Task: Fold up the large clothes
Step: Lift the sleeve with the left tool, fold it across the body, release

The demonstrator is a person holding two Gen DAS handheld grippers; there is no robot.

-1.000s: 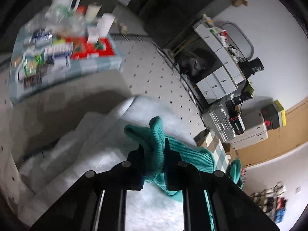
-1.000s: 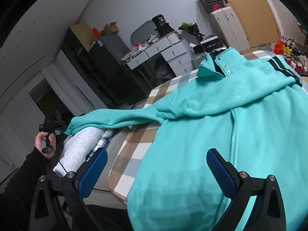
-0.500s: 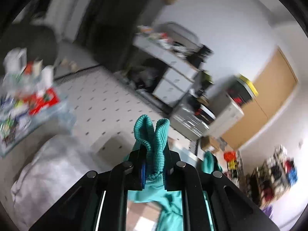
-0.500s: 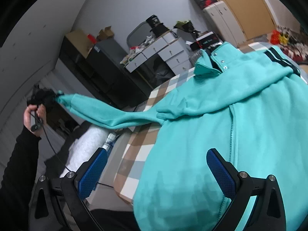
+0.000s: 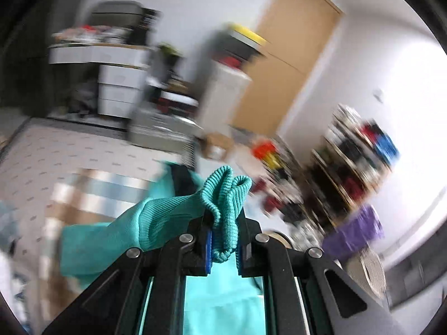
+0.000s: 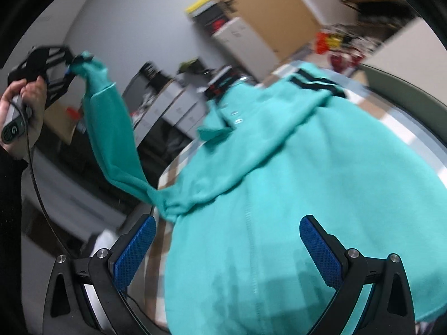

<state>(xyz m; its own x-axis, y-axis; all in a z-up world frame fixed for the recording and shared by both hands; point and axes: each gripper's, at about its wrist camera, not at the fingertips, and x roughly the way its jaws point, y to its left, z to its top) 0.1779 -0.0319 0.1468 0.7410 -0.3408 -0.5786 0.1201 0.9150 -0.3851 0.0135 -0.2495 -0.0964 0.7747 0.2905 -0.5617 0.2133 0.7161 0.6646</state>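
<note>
Teal fleece, one large jacket [image 6: 293, 209], lies spread on the checked surface [image 5: 83, 192], collar [image 6: 223, 122] at the far end, hem nearest me, zip running along its length away from me. One sleeve [image 6: 111, 122] is off the surface: it rises from the shoulder at the jacket's left edge, up and outward to my left gripper [image 5: 223, 248].

Left jaws: clamped on the ribbed cuff [image 5: 226, 195], which bunches above the pads. Grip looks secure; the cuff fills the gap. My left hand [image 6: 25, 106] holds that gripper high and out to the left of the jacket.

Right gripper [image 6: 226, 248]: jaws wide apart, holding nothing, hanging over the lower body of the jacket, astride the zip line.

Governing relation: the sleeve's long axis runs from the raised cuff down to the shoulder, and the jacket body lies to the right of and below the left jaws. Judgement: the sleeve wants carrying across onto the body. The left hand has the cuff; the right is nearer the body and free to pin or smooth it.

Background blurred; shelves, drawers and a door show, not inspected.
</note>
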